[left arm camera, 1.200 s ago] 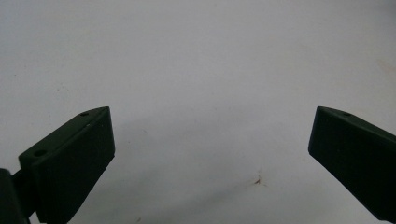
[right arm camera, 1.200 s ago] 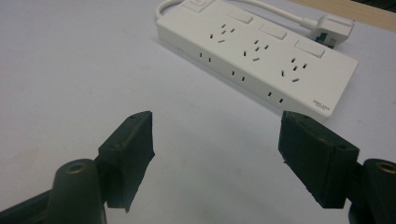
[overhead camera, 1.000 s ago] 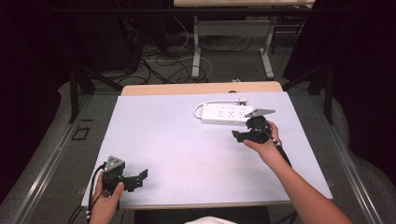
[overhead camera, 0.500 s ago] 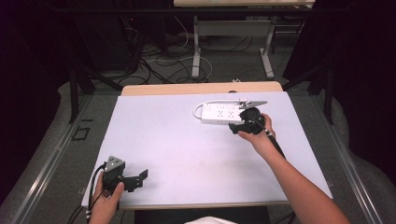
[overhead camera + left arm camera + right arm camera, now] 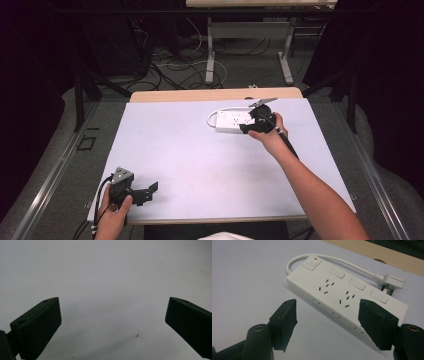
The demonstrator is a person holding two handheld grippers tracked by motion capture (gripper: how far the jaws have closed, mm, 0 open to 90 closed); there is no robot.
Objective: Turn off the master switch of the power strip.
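Down at the near left corner of the white table (image 5: 200, 160), I see my left hand (image 5: 112, 217) holding the left gripper (image 5: 145, 190), its cable trailing off the table's near edge. In the left gripper view its fingers (image 5: 37, 325) stand wide apart, released, with bare white table between them and a small brown mark on the surface near the lower middle.

Across to the right, toward the far side of the table, lies the white power strip (image 5: 231, 121), flat, with its short white cord (image 5: 352, 263) looping round to a white plug (image 5: 390, 281) that rests on the table just beside the strip's far edge. My right hand (image 5: 270, 137) holds the right gripper (image 5: 247, 126) over the strip's right end. In the right gripper view its fingers (image 5: 283, 317) are spread, grasping nothing: one fingertip is over the bare table beside the strip, the other overlaps the strip's near long edge. The strip's switch with a red mark (image 5: 312, 262) sits at the cord end.
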